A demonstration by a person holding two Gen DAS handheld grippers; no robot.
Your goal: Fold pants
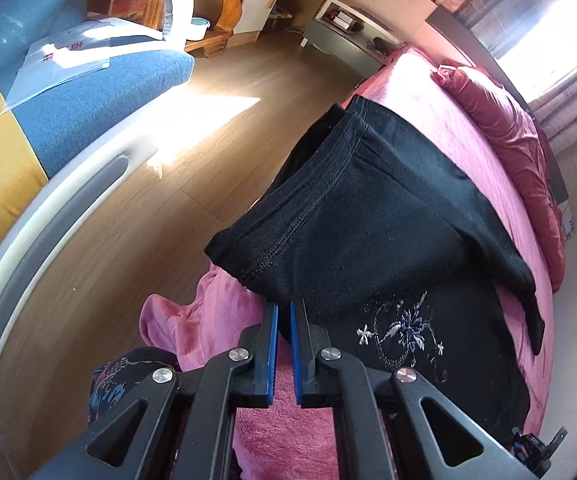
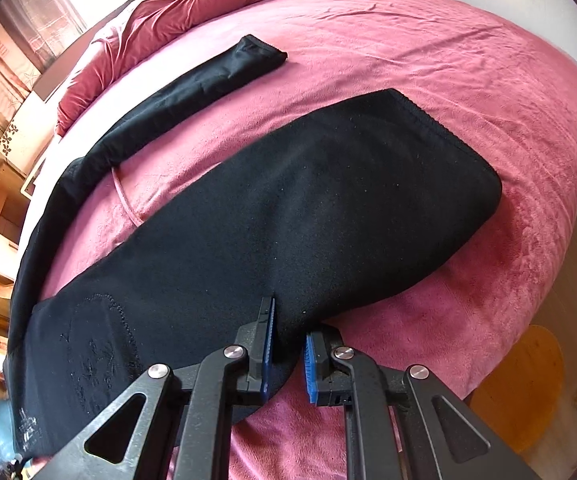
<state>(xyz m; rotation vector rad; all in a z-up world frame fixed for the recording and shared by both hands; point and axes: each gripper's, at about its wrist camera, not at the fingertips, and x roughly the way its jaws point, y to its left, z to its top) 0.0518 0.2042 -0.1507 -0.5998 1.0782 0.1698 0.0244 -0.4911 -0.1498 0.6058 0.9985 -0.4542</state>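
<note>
My two black hand-held grippers

I see the left hand-held gripper (image 1: pixel 283 312) and right hand-held gripper (image 2: pixel 290 320): black arms, round silver screws, bumpy blue pads, triangle holes.

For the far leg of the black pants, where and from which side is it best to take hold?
Probably grip the far leg at its hem end, coming from the open bed on its right. That end lies flat and free there; the other side is crowded by the bunched red quilt.

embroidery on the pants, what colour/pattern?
Silvery-white floral embroidery on the black pants; clearest in the left wrist view.
</note>
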